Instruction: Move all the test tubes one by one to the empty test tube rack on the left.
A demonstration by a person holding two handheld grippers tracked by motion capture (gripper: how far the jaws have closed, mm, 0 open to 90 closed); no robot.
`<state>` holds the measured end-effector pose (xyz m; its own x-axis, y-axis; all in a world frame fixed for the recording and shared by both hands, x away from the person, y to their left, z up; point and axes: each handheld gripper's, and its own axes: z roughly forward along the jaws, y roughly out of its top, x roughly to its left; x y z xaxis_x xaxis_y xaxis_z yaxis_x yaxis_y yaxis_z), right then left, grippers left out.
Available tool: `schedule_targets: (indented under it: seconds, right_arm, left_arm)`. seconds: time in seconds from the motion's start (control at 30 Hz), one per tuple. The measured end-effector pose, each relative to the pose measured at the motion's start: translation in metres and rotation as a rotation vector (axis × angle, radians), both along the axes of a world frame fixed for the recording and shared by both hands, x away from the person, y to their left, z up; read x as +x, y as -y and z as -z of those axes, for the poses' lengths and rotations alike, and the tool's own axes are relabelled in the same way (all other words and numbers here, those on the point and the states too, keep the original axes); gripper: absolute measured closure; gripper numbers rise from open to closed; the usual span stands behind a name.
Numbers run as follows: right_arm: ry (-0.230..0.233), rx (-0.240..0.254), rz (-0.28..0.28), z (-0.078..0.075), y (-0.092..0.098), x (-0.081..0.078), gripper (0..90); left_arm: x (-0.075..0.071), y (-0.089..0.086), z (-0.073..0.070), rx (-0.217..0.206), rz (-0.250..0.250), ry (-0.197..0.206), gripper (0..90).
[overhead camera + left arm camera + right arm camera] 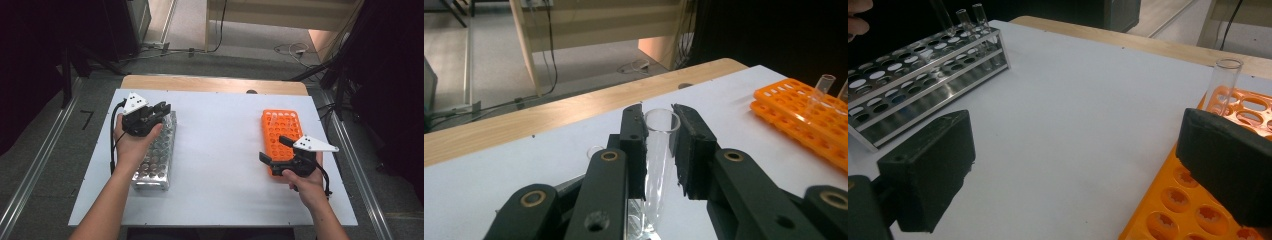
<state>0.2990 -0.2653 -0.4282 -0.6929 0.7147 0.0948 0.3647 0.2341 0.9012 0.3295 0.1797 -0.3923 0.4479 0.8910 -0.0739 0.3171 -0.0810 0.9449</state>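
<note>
My left gripper [161,109] [657,111] is shut on a clear glass test tube [656,155], which stands upright between its pads over the far end of the steel tube rack [155,156]. In the left gripper view the tube's lower end reaches down toward the rack, and another tube rim [595,150] shows just to its left. My right gripper [272,149] [1078,165] is open wide at the near left corner of the orange tube rack [282,127] [1198,210], with nothing between its jaws. An empty tube [1224,82] stands in the orange rack.
The steel rack [923,75] holds a few tubes [970,22] at its far end. Two tubes [819,90] stand in the orange rack [804,120]. The white tabletop [220,150] lies between the racks, with a wooden strip [215,84] along its far edge.
</note>
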Motion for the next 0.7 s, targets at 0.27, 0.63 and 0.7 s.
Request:
schedule_targets:
  seconds: [0.27,0.63,0.7]
  right_arm:
    - [0.0,0.003,-0.001,0.0,0.0,0.0,1.0]
    - [-0.002,-0.001,0.003,0.001,0.0,0.0,1.2]
    - [-0.003,-0.001,0.005,0.001,0.0,0.0,1.3]
  left_arm:
    - [0.007,-0.001,0.011,0.016,-0.028,-0.022,74.8]
    - [0.01,0.001,0.02,0.041,-0.034,-0.042,74.8]
    - [0.01,0.002,0.021,0.046,-0.031,-0.045,74.8]
